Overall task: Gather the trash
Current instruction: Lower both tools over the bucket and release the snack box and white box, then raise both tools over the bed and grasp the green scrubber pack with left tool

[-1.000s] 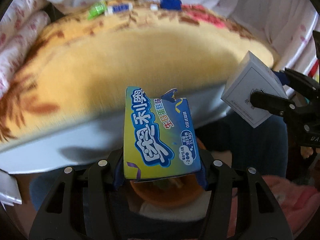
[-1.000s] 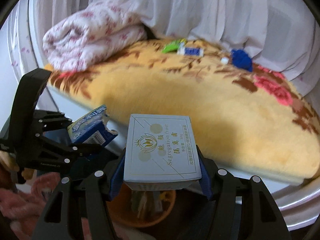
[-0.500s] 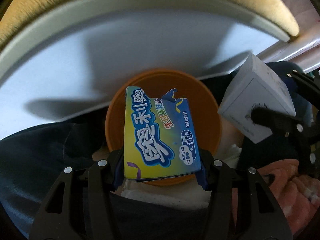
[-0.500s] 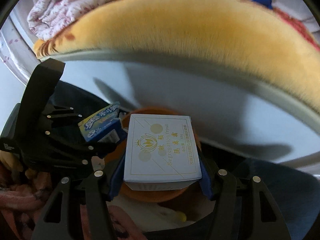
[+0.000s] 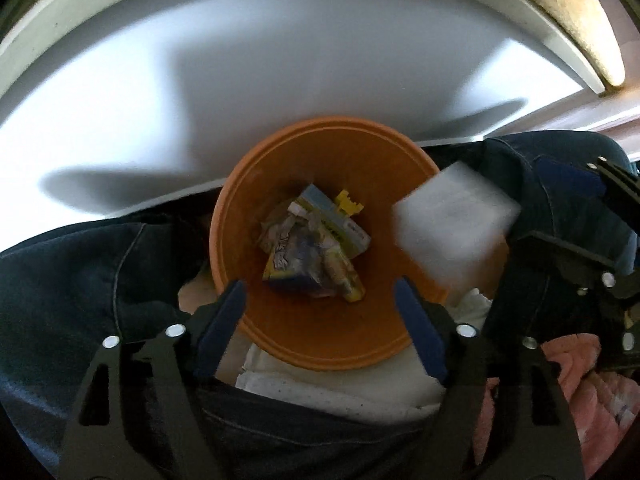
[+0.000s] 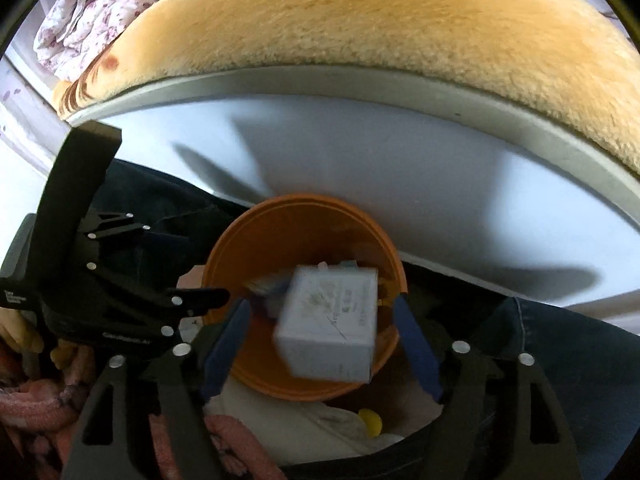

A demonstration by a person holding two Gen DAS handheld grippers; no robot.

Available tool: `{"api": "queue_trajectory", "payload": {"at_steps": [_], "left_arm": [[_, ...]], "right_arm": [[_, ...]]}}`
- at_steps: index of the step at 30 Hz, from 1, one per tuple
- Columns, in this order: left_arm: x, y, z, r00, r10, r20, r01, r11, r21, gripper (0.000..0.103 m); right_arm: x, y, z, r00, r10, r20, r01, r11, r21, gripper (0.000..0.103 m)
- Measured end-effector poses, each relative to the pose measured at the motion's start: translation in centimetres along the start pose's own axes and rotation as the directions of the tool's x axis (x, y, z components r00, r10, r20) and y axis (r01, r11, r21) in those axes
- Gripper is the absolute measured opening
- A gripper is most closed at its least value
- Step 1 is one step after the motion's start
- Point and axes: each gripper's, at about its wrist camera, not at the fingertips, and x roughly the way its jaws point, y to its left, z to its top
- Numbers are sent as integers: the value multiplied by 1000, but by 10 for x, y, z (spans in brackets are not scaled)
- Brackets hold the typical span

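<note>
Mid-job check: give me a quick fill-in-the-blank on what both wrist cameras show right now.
1. Both grippers, left gripper and right gripper, have their jaws ____.
2. The bin under them is colored ____.
3. The blurred white box is directly above the ____.
4. The blue snack wrapper lies ____ the bin.

Missing words: open; orange; bin; inside

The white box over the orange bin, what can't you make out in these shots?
- White box: motion-blurred in both views; print unreadable.
- Orange bin: in the right wrist view the box covers most of the trash inside.
- Right claw: open around the box; contact unclear.
- Blue wrapper: crumpled, text illegible.
</note>
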Motion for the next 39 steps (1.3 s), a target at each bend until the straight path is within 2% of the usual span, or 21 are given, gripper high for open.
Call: {"api": "queue_trajectory", "payload": {"at_steps": [19,22,25,28,30,32,33,35,36,39], "left_arm": [[-5,-4,-2,1000,13,19,-13,1000,6,79],[-13,-4,-1,998,33,46,-34,999,18,79],[-39,-5,4,991,50,123,-54,998,27,79],[-78,-3,13,974,48,221,-56,998,28,79],[-107,-1,21,955,39,293,-49,998,27,79],[-138,4,36,926,42,375,-56,998,27,83],[-149,6,44,912,48,406,-63,998,24,91],[-174,17,70,868,86,488,-99,995,1,92],[-183,22,87,853,104,512,-113,993,-14,92],[-201,36,141,823,129,553,-116,992,-58,92]], "right_arm": [[-19,-9,-5,998,-17,52,16,1000,12,74],[-27,-10,-4,997,-21,73,20,1000,9,74],[-50,-8,0,991,-26,135,26,1000,0,74],[-80,-8,11,975,-32,219,34,999,-4,76],[-101,-10,20,960,-39,278,41,999,-4,78],[-120,-14,34,941,-45,336,50,999,-4,79],[-126,-15,39,934,-49,353,53,999,-3,79],[-138,-19,53,917,-57,394,62,998,0,81],[-144,-22,62,908,-60,414,64,998,4,81],[-152,-33,87,887,-78,456,76,997,23,81]]}}
